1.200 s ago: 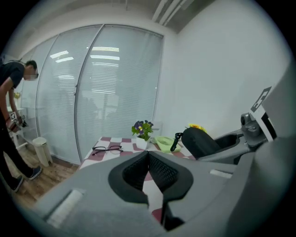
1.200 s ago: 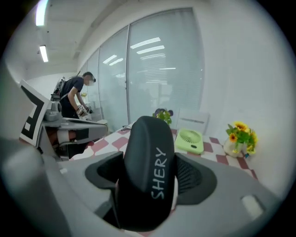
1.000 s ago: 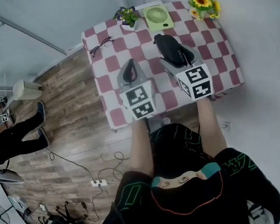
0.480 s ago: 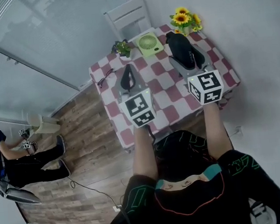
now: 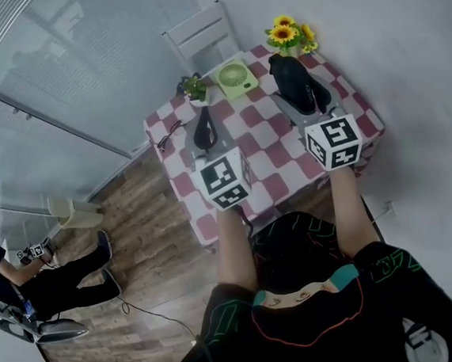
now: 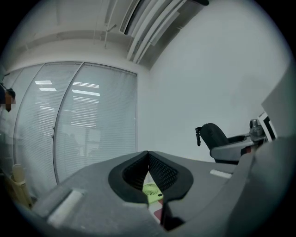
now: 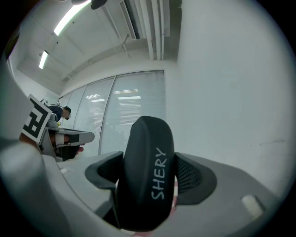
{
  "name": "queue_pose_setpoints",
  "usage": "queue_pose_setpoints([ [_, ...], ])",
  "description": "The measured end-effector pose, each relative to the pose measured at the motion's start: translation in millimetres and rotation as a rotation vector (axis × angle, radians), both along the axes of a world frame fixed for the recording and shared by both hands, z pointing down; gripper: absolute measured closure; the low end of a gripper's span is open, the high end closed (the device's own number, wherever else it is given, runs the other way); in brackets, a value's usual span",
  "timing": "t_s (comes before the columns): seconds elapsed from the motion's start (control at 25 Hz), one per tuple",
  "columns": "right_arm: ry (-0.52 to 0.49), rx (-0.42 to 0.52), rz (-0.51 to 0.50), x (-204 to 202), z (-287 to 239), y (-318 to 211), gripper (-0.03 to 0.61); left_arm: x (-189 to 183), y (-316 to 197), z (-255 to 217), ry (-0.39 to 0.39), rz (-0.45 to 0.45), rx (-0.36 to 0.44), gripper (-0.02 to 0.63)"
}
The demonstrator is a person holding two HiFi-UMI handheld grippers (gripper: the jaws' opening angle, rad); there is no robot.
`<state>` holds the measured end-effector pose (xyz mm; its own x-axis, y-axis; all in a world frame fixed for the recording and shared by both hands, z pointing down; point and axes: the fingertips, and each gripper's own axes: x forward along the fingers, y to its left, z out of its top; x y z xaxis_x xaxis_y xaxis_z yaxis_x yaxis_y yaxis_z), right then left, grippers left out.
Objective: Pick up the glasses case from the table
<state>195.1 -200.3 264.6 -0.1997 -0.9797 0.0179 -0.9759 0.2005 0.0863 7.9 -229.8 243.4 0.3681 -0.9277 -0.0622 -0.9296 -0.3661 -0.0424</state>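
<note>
A black glasses case [image 7: 145, 176] printed "SHERY" stands upright between the jaws of my right gripper [image 7: 147, 178], which is shut on it. In the head view the glasses case [image 5: 292, 82] is held well above the checked table [image 5: 262, 145], at the right, in the right gripper [image 5: 301, 89]. My left gripper [image 5: 204, 129] is raised at the left with nothing in it. In its own view the left gripper [image 6: 148, 159] has its jaw tips touching at the top. The right gripper with the glasses case [image 6: 213, 136] shows at that view's right.
On the red-and-white table stand a green fan [image 5: 236, 78], sunflowers [image 5: 285, 35], a small potted plant [image 5: 193, 86] and a pair of glasses [image 5: 168, 134]. A white chair [image 5: 200, 35] is behind the table. A person [image 5: 28, 275] sits at the far left.
Both grippers have risen and tilted up away from the table, the right one with the glasses case in it. The head view has pulled back, so the table looks smaller.
</note>
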Motion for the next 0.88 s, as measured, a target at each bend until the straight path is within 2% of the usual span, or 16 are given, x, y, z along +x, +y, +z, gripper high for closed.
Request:
queue_pose_setpoints([
  [0.48,0.017,0.003,0.005,7.8,0.8,1.9,0.229,9.9,1.7,9.6,-0.015,0.017,-0.027,0.604],
  [0.68,0.049,0.022,-0.009,9.3,-1.2,4.2,0.229,18.7,-0.1,9.3,-0.071,0.008,0.018,0.604],
  [0.88,0.087,0.041,-0.024,9.8,-1.5,3.7,0.229,26.3,-2.3,18.8,-0.045,0.021,-0.005,0.604],
])
